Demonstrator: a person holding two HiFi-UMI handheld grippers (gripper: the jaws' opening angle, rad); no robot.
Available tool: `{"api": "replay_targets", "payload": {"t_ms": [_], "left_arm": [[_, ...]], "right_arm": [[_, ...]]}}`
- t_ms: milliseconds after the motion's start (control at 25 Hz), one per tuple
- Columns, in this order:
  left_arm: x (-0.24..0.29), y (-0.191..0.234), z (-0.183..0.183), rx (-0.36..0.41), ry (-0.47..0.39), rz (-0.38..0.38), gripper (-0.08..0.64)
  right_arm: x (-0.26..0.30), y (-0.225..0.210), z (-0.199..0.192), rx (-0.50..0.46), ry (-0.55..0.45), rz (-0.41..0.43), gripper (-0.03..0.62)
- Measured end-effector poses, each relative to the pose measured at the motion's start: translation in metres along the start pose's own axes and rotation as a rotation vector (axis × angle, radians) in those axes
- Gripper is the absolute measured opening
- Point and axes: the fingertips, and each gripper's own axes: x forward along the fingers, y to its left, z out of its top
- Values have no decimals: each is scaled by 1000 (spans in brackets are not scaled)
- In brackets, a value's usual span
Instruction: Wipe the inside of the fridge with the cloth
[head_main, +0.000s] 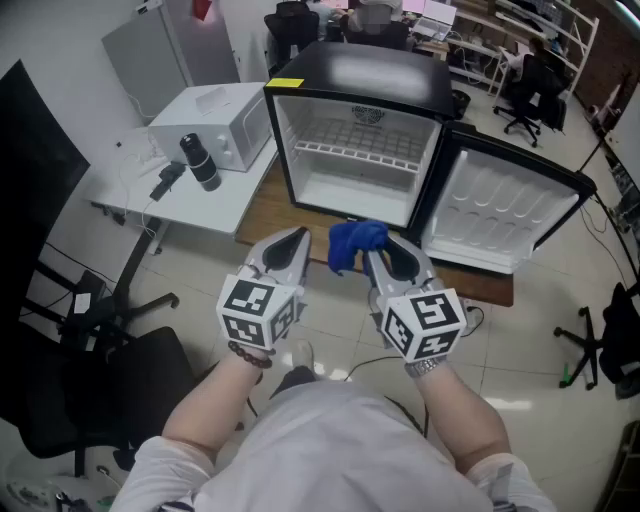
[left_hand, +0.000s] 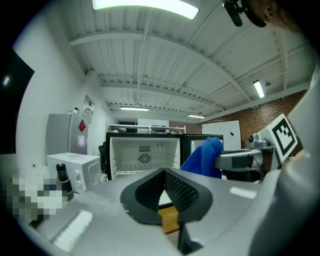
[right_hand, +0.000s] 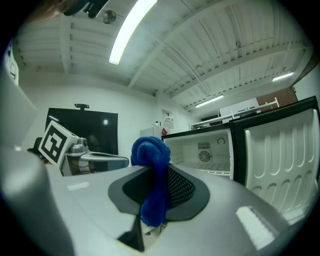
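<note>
Head view: I have the left gripper (head_main: 293, 242) and the right gripper (head_main: 386, 252) side by side, facing the open fridge (head_main: 360, 88). The fridge stands on a wooden bench (head_main: 268, 212), its door (head_main: 505, 212) swung out to the right. The blue cloth (head_main: 355, 243) bunches at the right gripper's tip, just short of the fridge (not inside it).

Left gripper view: the left gripper's jaws are pressed together with nothing between them.

Right gripper view: the jaws pinch the cloth (right_hand: 151, 159), which knots above them and hangs down between them.
</note>
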Motion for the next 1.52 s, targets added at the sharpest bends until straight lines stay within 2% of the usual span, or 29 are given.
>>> {"api": "replay_targets", "payload": {"t_ms": [440, 720, 1000, 1240, 1520], "left_arm": [[55, 98, 7, -23, -17, 80, 12], [108, 165, 17, -31, 5, 74, 52], [160, 232, 6, -16, 44, 53, 60], [192, 256, 1, 7, 63, 8, 63], [211, 269, 0, 11, 69, -39, 77]], "right_arm": [[110, -14, 10, -47, -11, 20, 72], [200, -38, 18, -69, -2, -7, 72], [298, -52, 3, -82, 10, -28, 72], [353, -57, -7, -94, 21, -41, 72], [389, -58, -12, -100, 18, -57, 72]]}}
